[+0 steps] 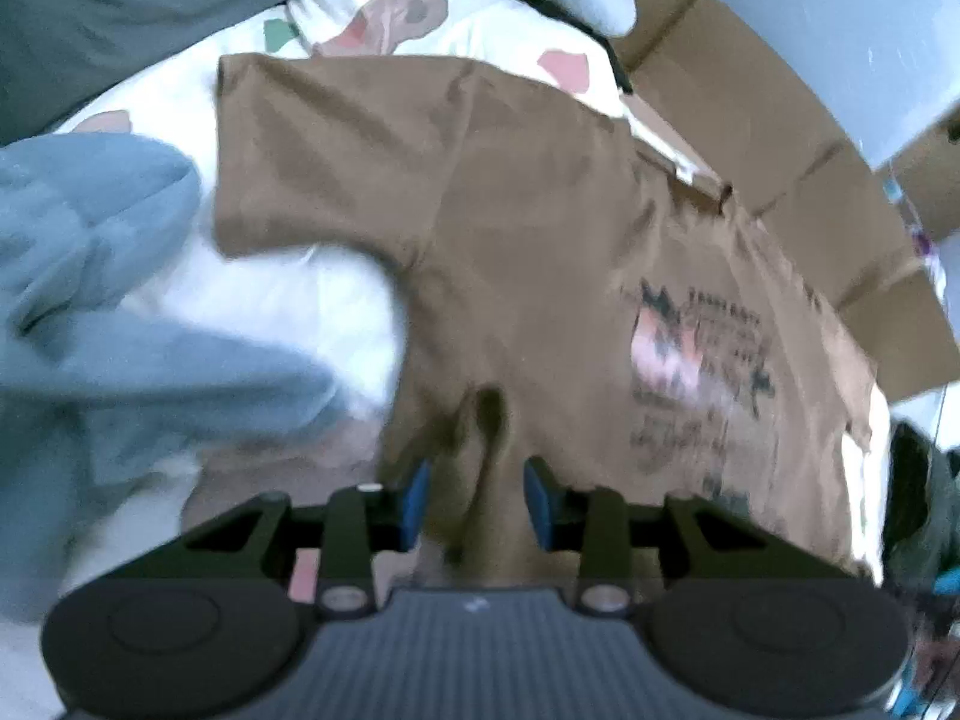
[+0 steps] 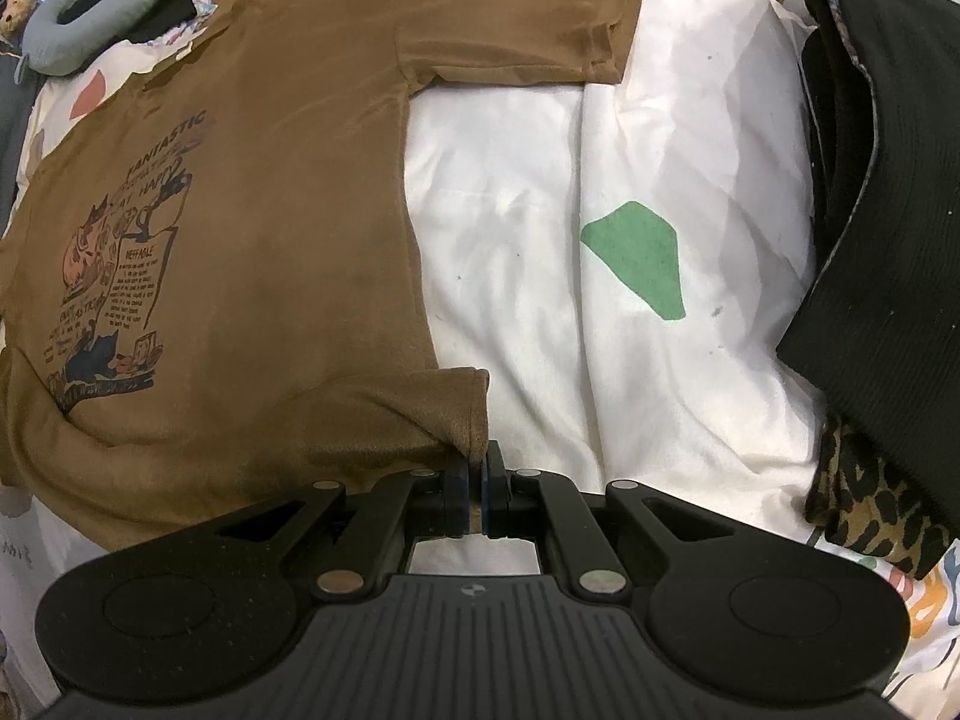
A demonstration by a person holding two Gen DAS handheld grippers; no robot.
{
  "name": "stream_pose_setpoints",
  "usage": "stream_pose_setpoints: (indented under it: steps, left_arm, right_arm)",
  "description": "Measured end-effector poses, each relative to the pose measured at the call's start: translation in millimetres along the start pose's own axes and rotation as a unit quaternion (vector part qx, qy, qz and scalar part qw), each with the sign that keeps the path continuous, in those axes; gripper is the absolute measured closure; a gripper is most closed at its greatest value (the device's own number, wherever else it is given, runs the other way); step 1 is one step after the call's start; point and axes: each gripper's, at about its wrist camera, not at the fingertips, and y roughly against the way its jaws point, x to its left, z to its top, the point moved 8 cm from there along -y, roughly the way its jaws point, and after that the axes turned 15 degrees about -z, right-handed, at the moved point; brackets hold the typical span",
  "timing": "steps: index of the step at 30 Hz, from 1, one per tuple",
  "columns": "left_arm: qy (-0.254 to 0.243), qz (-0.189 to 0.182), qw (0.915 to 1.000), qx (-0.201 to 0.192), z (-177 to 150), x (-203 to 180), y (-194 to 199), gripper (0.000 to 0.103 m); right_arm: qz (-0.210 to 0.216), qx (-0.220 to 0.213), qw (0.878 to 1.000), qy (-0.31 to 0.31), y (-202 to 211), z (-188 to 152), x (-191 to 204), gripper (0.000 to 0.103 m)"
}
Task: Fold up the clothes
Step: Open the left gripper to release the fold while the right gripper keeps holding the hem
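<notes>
The right gripper (image 2: 478,471) is clamped on the hem corner of the brown T-shirt (image 2: 252,192) spread ahead to its left on the white sheet (image 2: 510,240), while the left gripper (image 1: 477,501), jaws parted, straddles a fold of the shirt's hem.

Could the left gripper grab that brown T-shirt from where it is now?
Probably yes. The left gripper is open with the brown T-shirt bunched between its blue pads, and nothing is in the way. The view is blurred, though.
</notes>
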Motion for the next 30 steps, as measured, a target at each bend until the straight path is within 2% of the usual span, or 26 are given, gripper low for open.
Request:
stream_pose_setpoints:
  steps: [3, 6, 8, 11, 18, 30]
  left_arm:
    - [-0.003, 0.015, 0.9998, 0.016, -21.8, 6.0, 2.0, 0.069]
    - [0.013, 0.025, 0.9994, 0.021, -41.9, 16.2, 5.1, 0.074]
    - [0.015, 0.032, 0.9991, 0.024, -52.0, 19.8, 5.7, 0.082]
    - [0.012, 0.04, 0.9987, 0.027, -62.8, 21.7, 4.2, 0.084]
    - [-0.003, 0.029, 0.999, 0.034, -69.9, 13.1, -7.2, 0.084]
    - [-0.05, 0.057, 0.996, 0.049, -72.0, 9.4, -32.0, 0.086]
  right_arm:
    - [0.0, 0.0, 1.0, -0.001, -0.8, -0.6, 0.0, 0.102]
    - [0.0, -0.001, 1.0, -0.002, -1.1, -1.1, 0.3, 0.102]
    - [0.0, -0.001, 1.0, -0.002, -1.3, -1.5, 0.5, 0.102]
    - [-0.001, -0.002, 1.0, -0.003, -1.6, -2.1, 0.7, 0.102]
    - [0.005, 0.005, 1.0, -0.018, -1.7, -3.8, -2.4, 0.102]
    - [0.007, 0.013, 0.999, -0.028, -4.8, -4.5, -3.3, 0.102]
